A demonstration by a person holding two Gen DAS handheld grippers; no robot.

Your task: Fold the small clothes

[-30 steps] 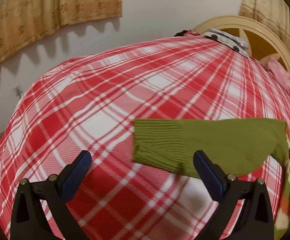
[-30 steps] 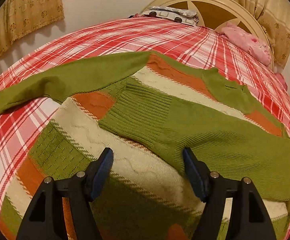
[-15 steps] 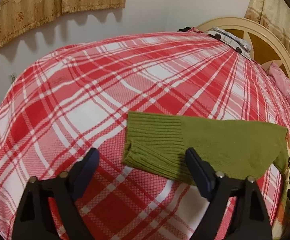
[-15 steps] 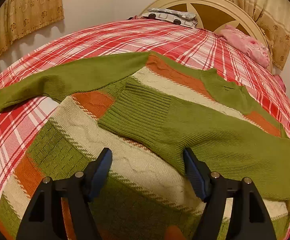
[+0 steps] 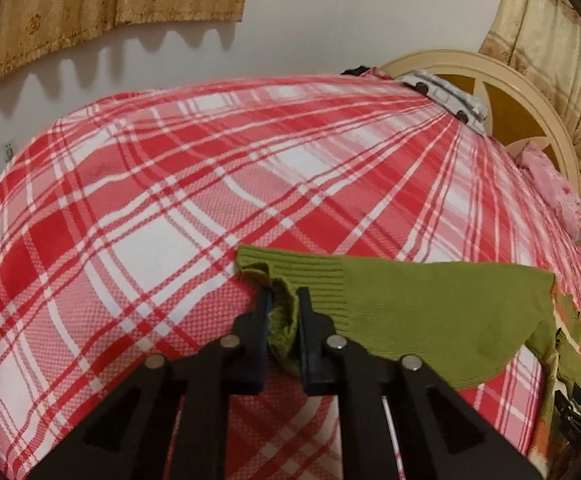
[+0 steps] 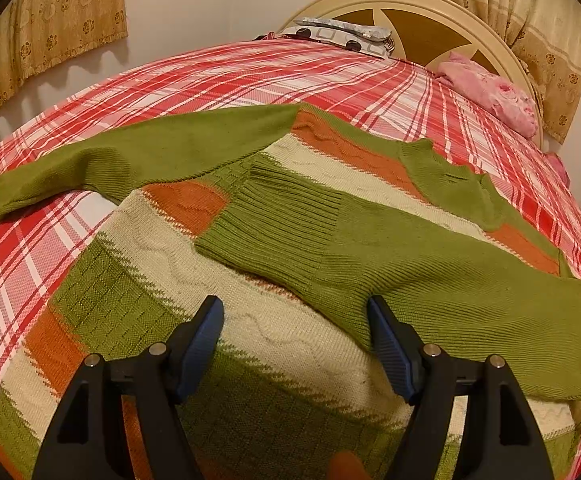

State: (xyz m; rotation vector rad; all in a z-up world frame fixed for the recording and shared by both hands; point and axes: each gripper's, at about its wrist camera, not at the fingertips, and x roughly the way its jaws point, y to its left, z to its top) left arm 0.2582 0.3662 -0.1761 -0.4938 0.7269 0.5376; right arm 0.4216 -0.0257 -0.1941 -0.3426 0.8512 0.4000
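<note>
STEP: second sleeve fold, sweater (image 6: 330, 240) flat on the bed (image 5: 170, 200) | GRIP: my left hand-held gripper (image 5: 282, 304) has just been closing and now pinches the ribbed cuff (image 5: 290, 276); my right hand-held gripper (image 6: 294, 320) hangs apart over the body | NEXT: I judge lift cuff, carry sleeve across chest | CHANGE: cuff lay flat and loose before, now bunched.

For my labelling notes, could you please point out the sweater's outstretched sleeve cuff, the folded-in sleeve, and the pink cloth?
Sleeve cuff (image 5: 302, 272): left wrist view, ribbed end.
Folded-in sleeve (image 6: 290, 220): right wrist view, ribbed cuff.
Pink cloth (image 6: 490, 94): right wrist view, middle.
</note>
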